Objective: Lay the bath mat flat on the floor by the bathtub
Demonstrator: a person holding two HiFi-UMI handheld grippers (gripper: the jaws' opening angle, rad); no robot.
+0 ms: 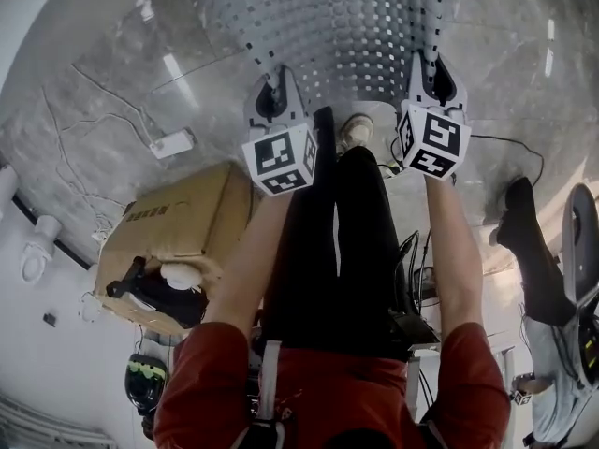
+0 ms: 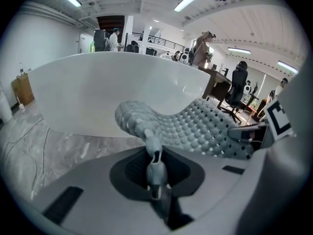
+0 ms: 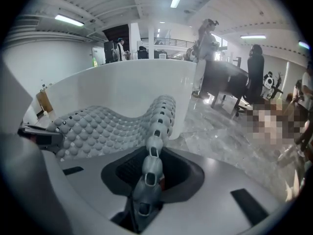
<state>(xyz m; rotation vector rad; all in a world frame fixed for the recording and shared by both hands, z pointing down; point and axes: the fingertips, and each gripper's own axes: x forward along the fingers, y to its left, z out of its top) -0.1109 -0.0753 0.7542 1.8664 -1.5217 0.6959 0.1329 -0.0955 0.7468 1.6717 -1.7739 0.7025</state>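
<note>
- Your left claw [image 2: 155, 168] and right claw [image 3: 146, 177] are each clenched on the bath mat's [image 1: 346, 26] near edge. The mat sags between them, in front of the bathtub [image 2: 98, 92].
- Those pinches look thin, so a tug could slip one free and the mat would hit the floor [image 1: 140, 54] folded.

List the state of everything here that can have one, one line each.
bath mat, held up by its near edge, wavy, not yet flat on the floor
left claw, shut on the bath mat's edge
right claw, shut on the bath mat's edge
cardboard box, open at one end, items inside
</note>
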